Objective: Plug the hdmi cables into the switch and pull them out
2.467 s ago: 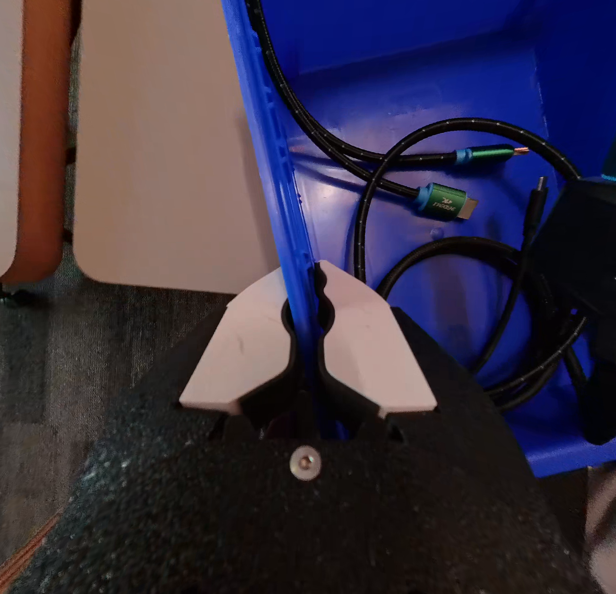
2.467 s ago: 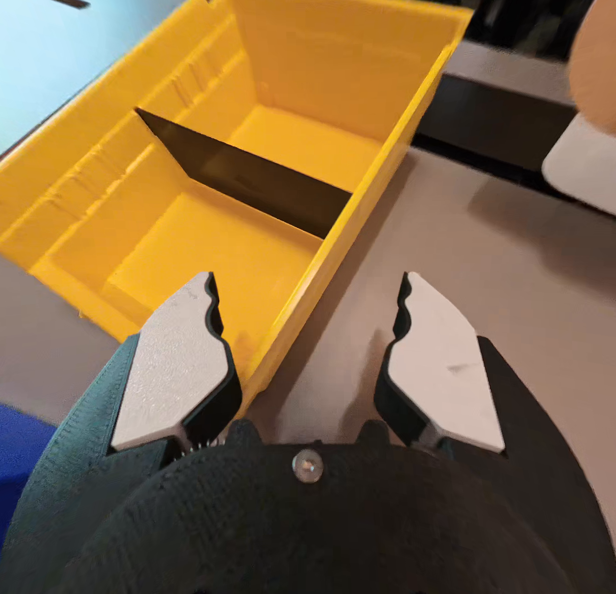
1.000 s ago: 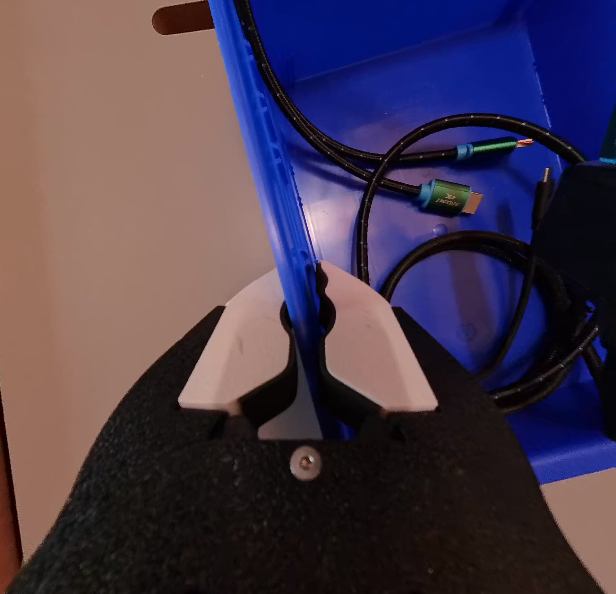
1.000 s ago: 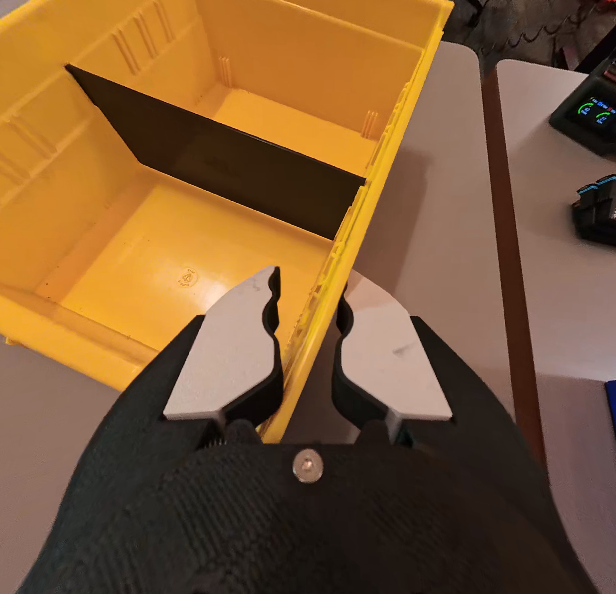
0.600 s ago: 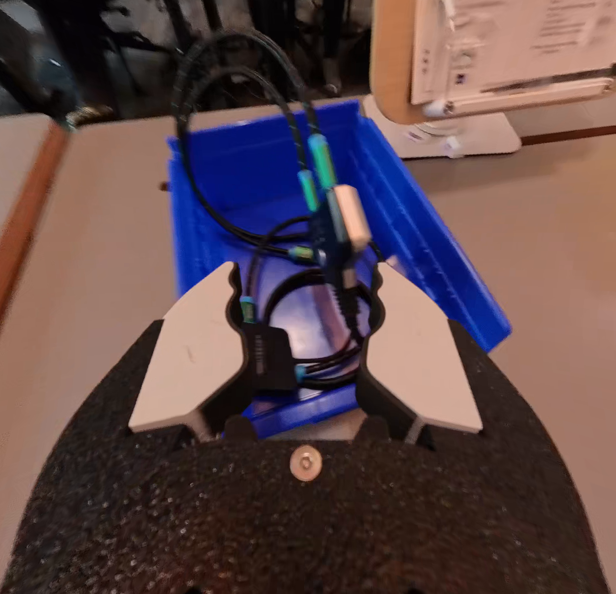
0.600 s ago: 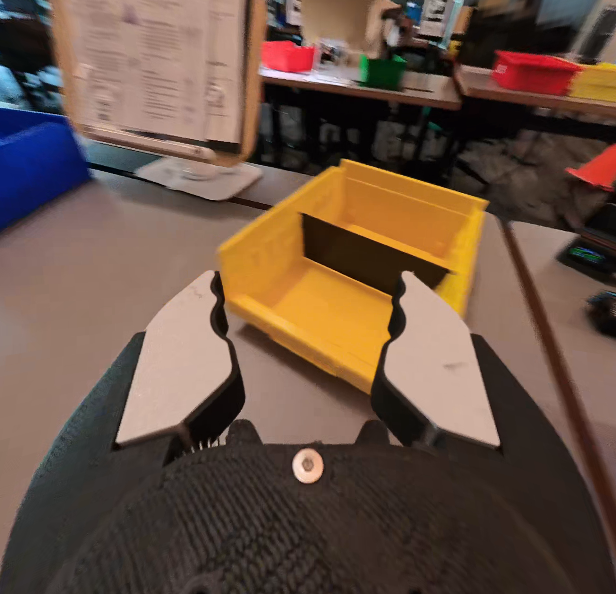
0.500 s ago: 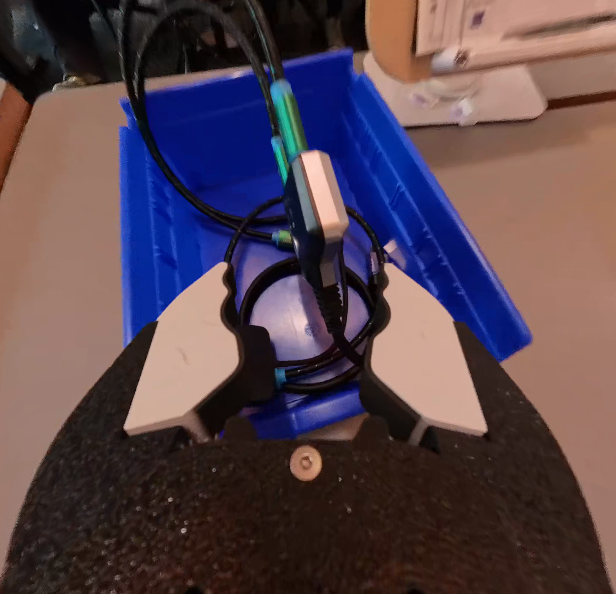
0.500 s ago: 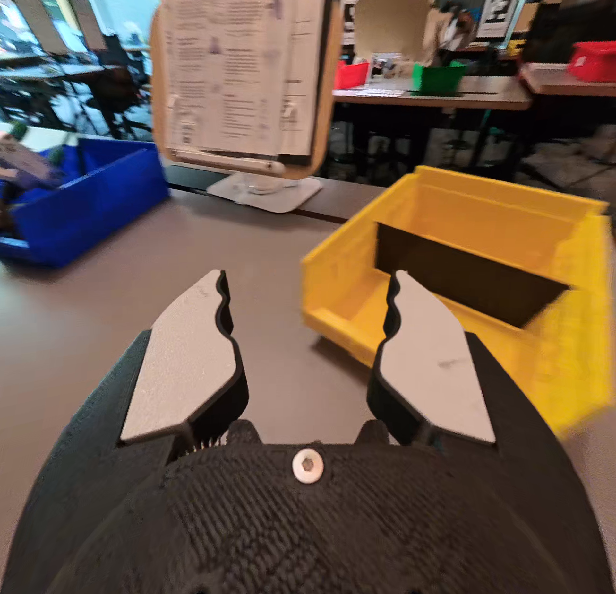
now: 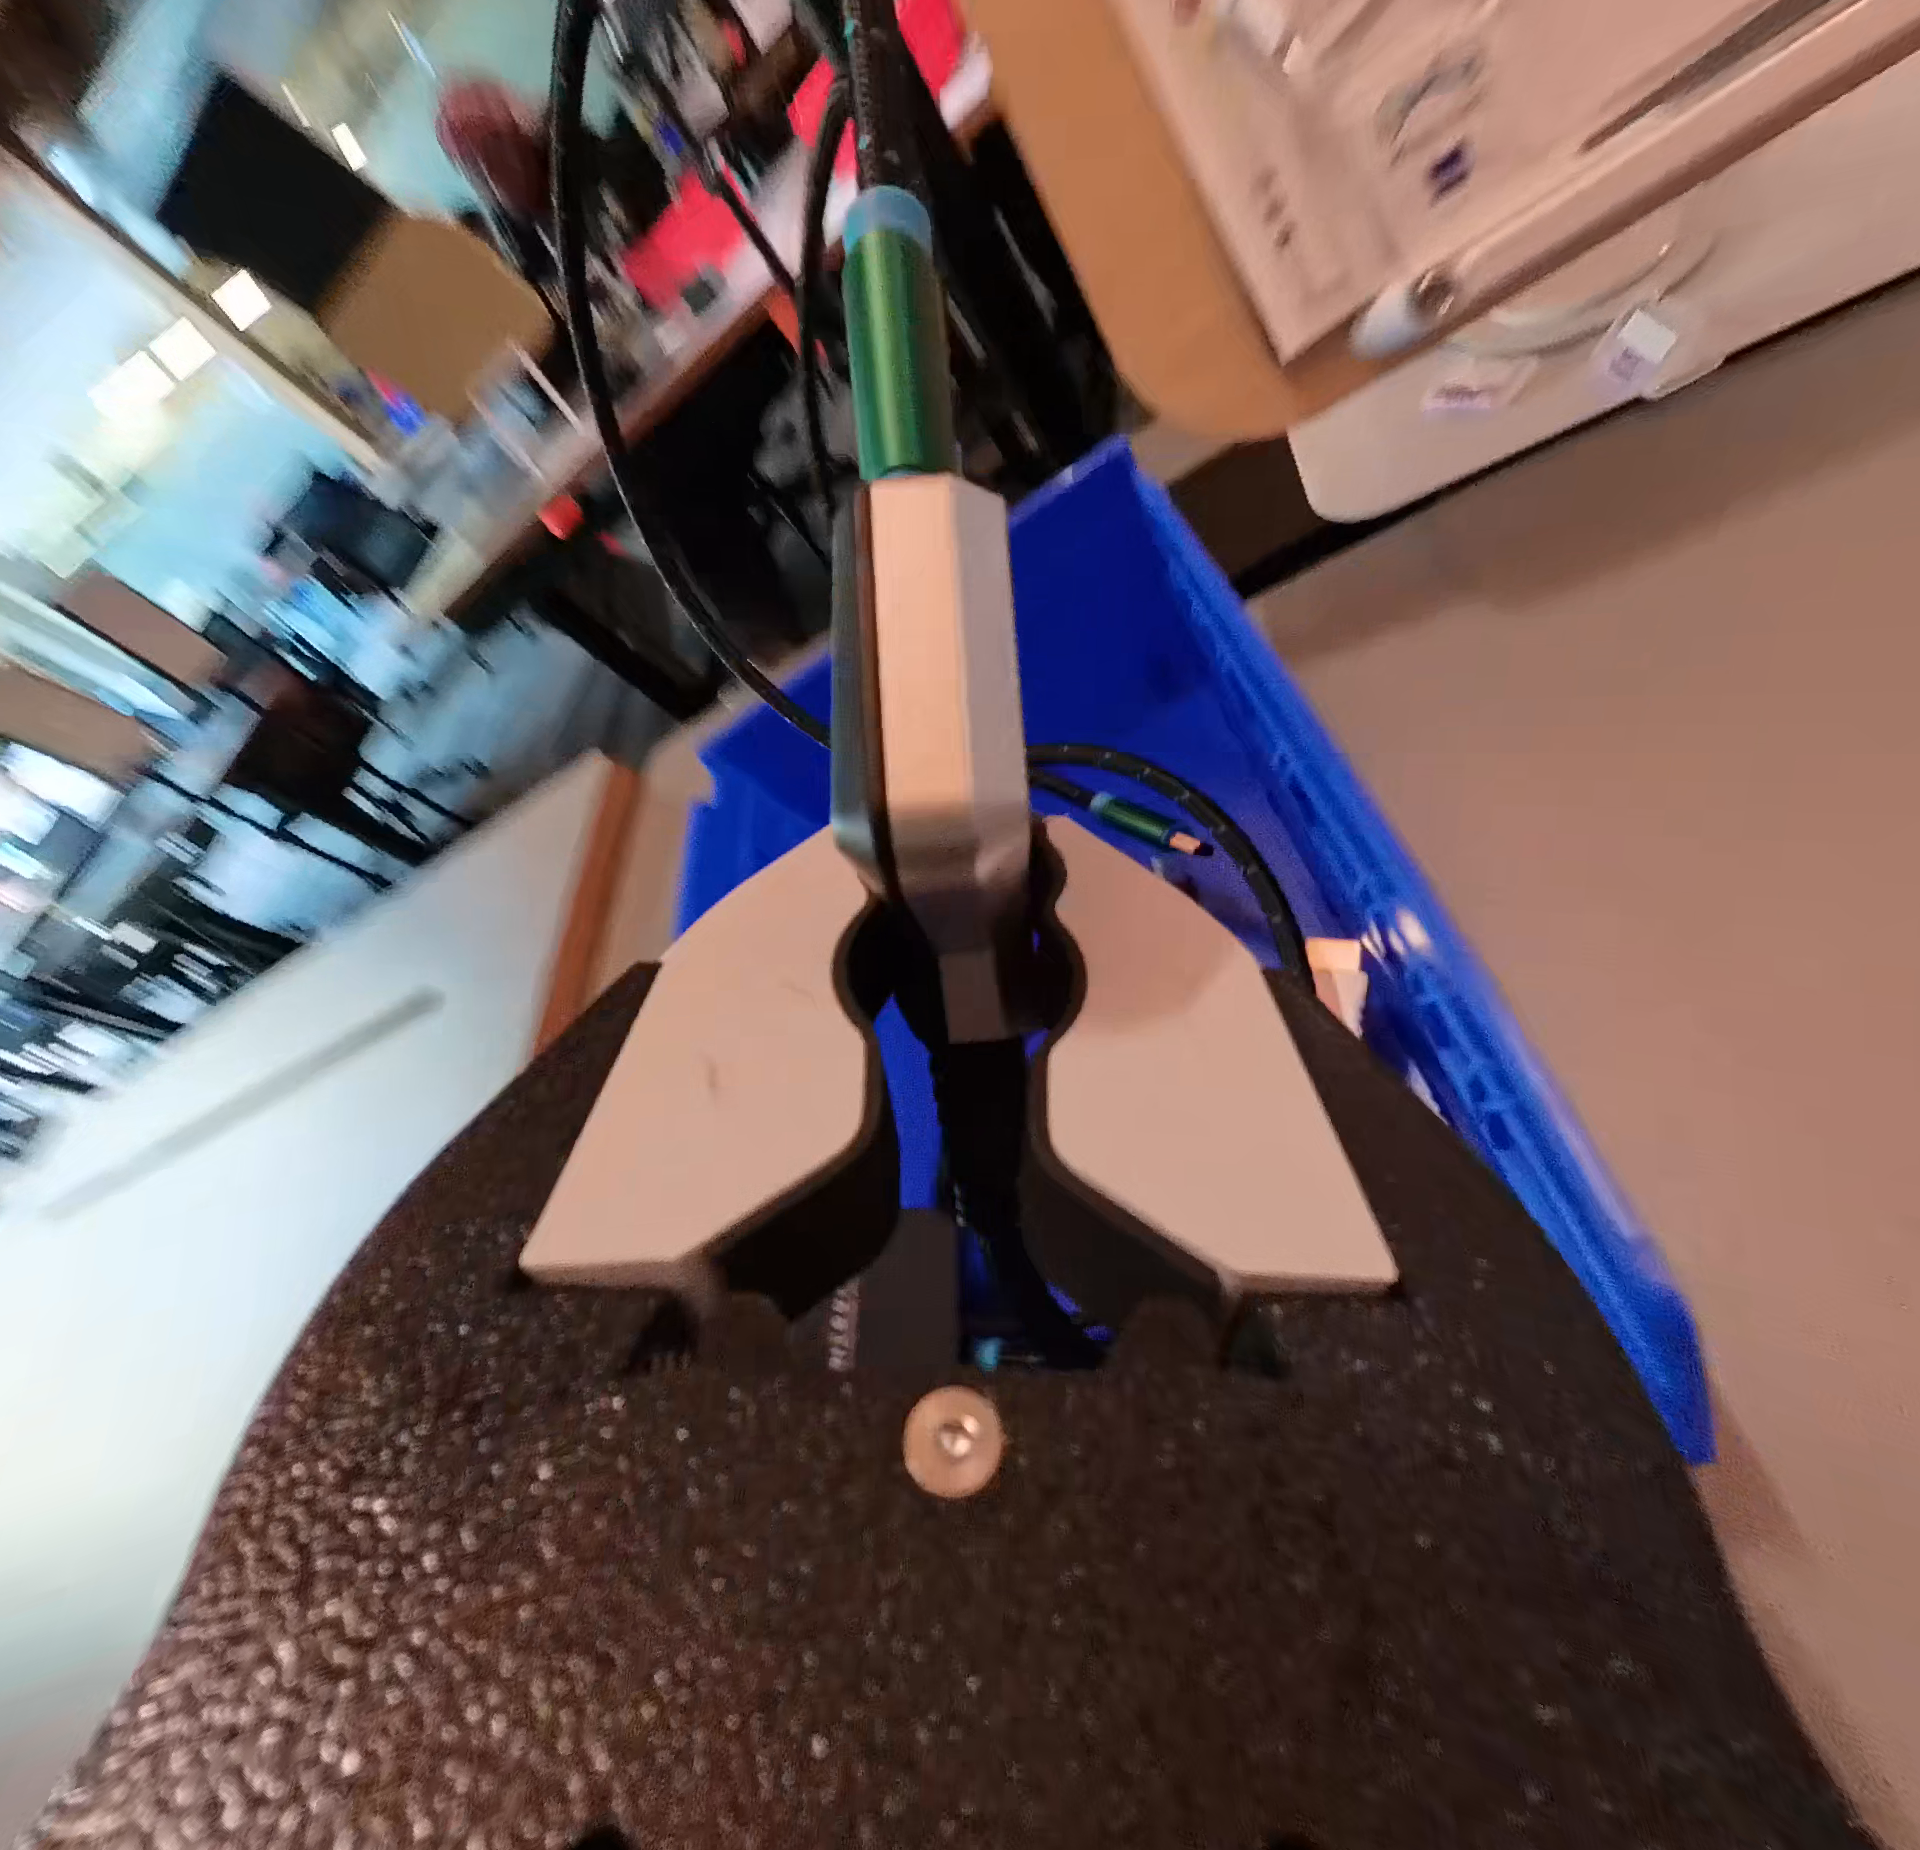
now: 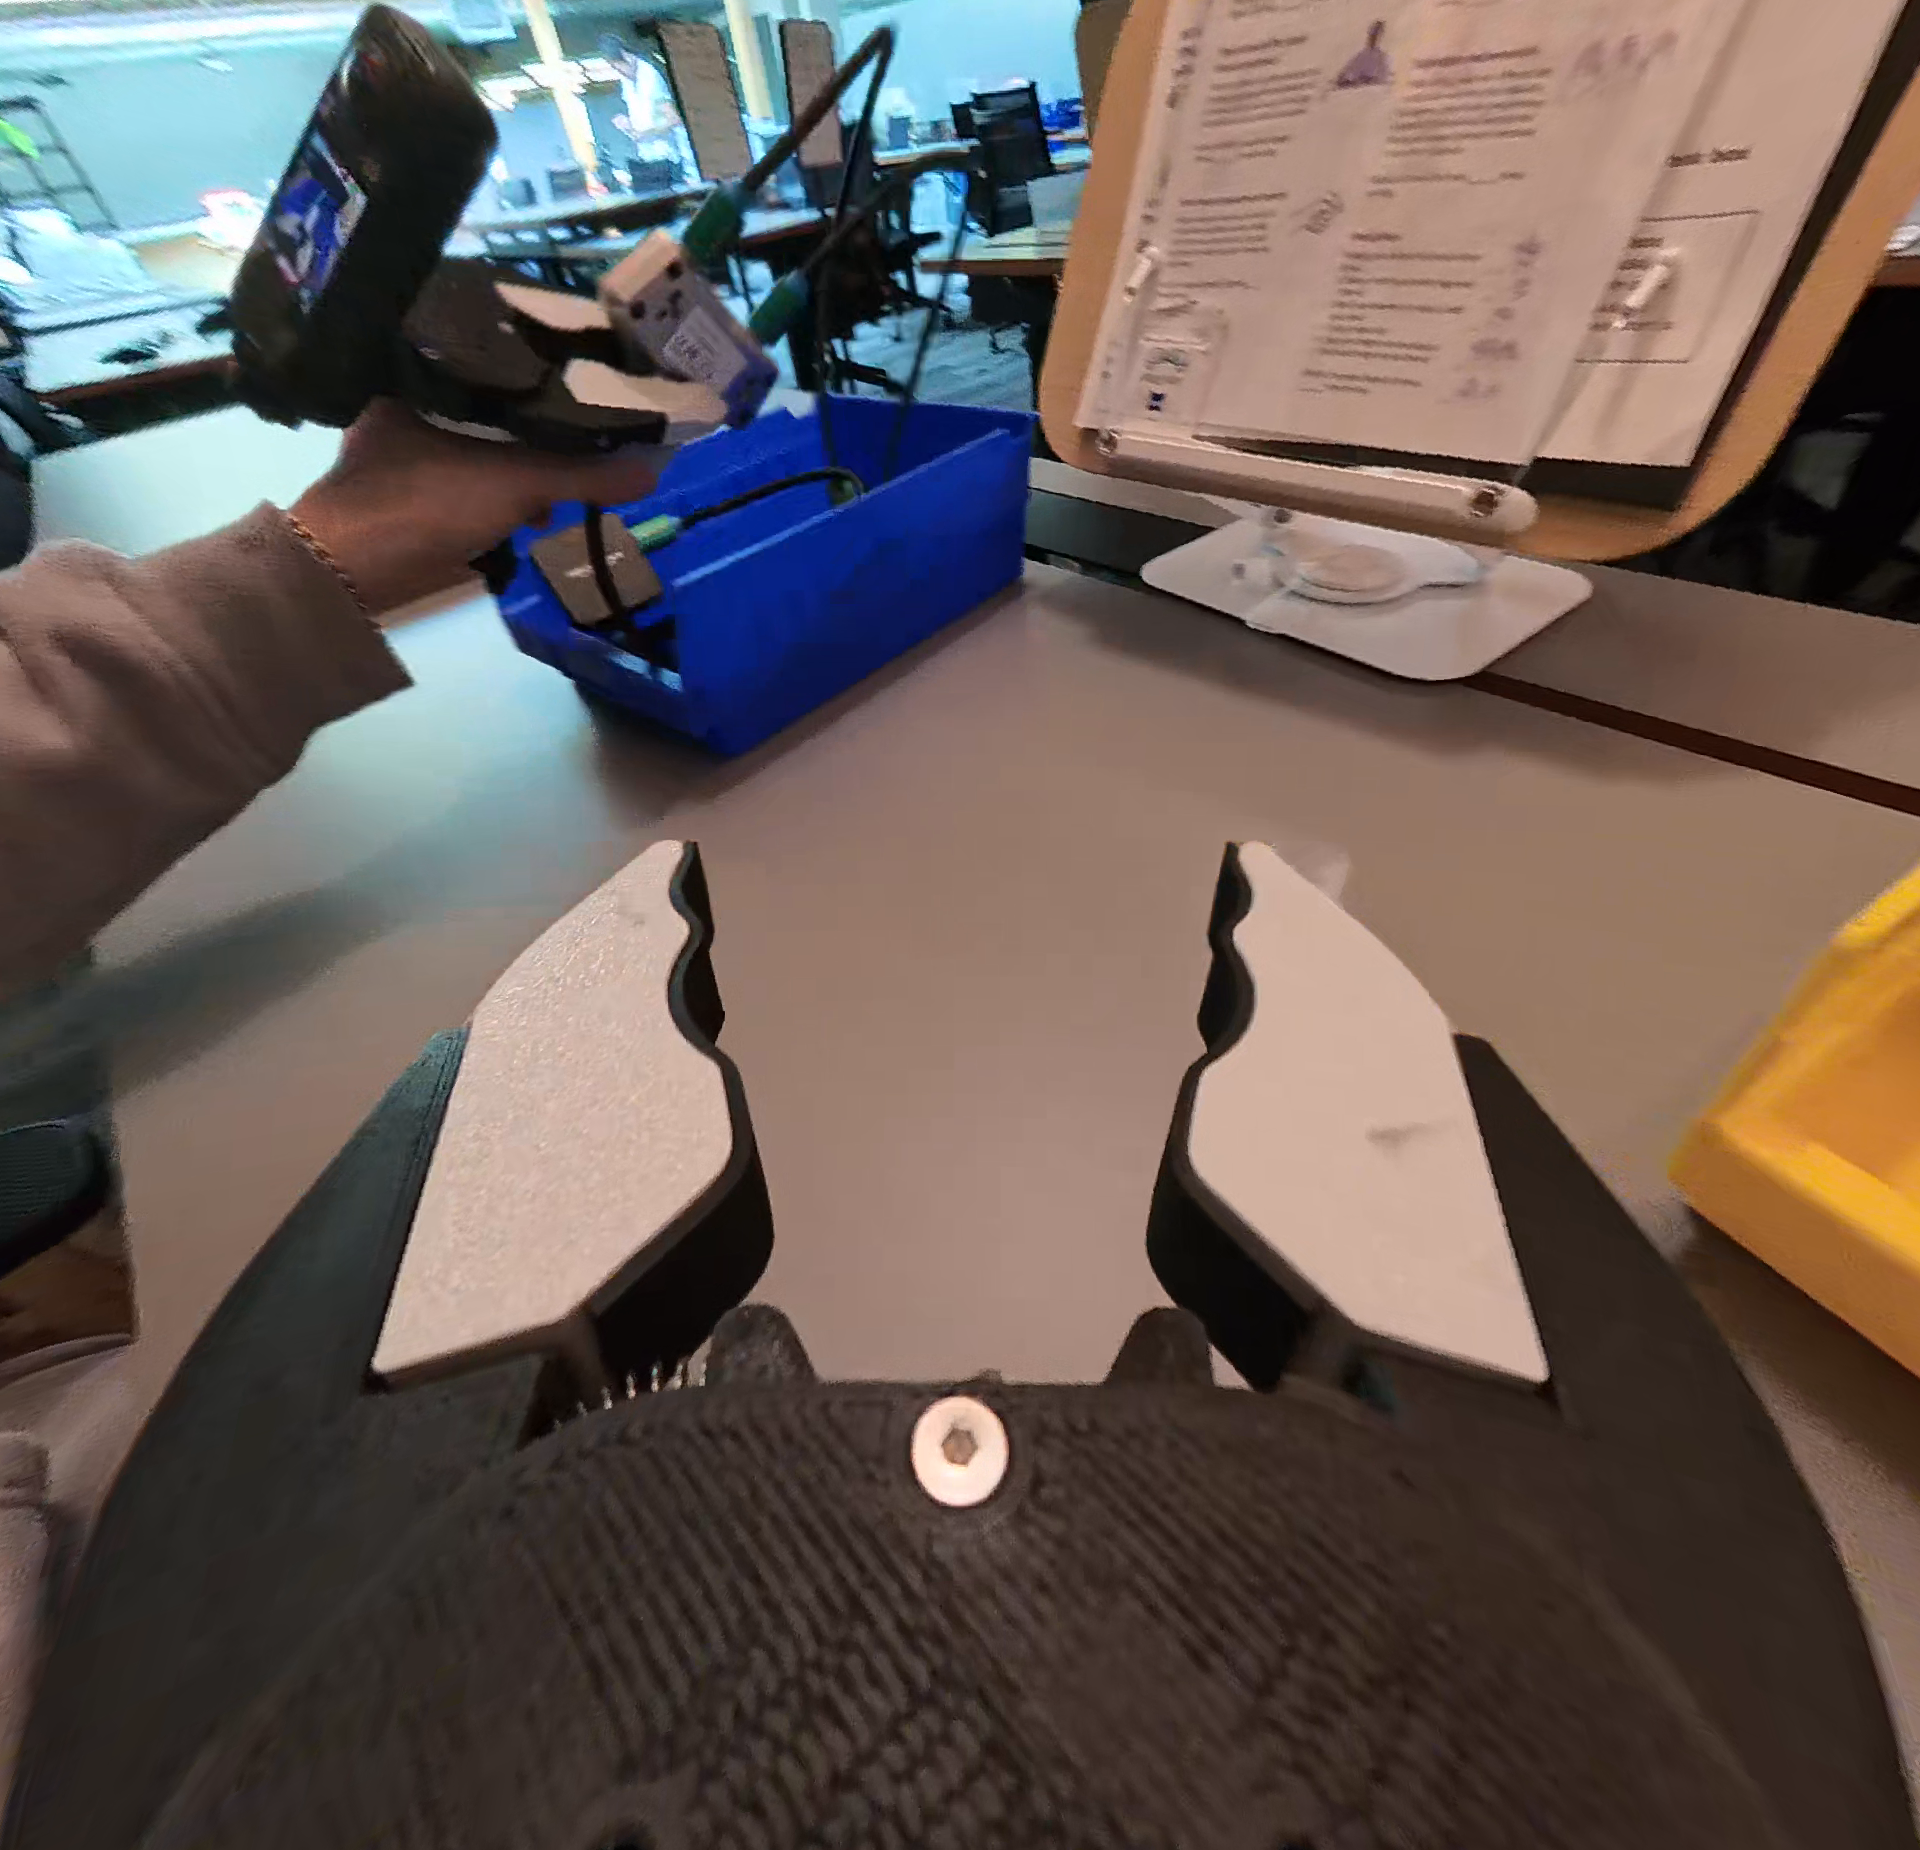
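Observation:
My left gripper (image 9: 951,901) is shut on the grey HDMI switch (image 9: 935,699) and holds it in the air above the blue bin (image 9: 1351,865). A green HDMI plug (image 9: 894,346) with a black braided cable sits in the switch's far end. Another green plug (image 9: 1138,826) lies loose in the bin. In the right wrist view the left gripper (image 10: 623,366) holds the switch (image 10: 681,330) up at the far left, two green plugs (image 10: 717,226) stuck in it, above the blue bin (image 10: 821,574). My right gripper (image 10: 961,959) is open and empty over the grey table.
A document stand (image 10: 1455,242) with papers rests on a white base (image 10: 1371,595) behind the bin. A yellow bin (image 10: 1829,1125) sits at the right edge. A person's sleeve (image 10: 135,678) reaches in from the left. A black tag (image 10: 594,572) hangs at the blue bin's corner.
My left gripper has closed on the switch and lifted it out of the blue bin. My right gripper has opened wider and swung left, away from the yellow bin.

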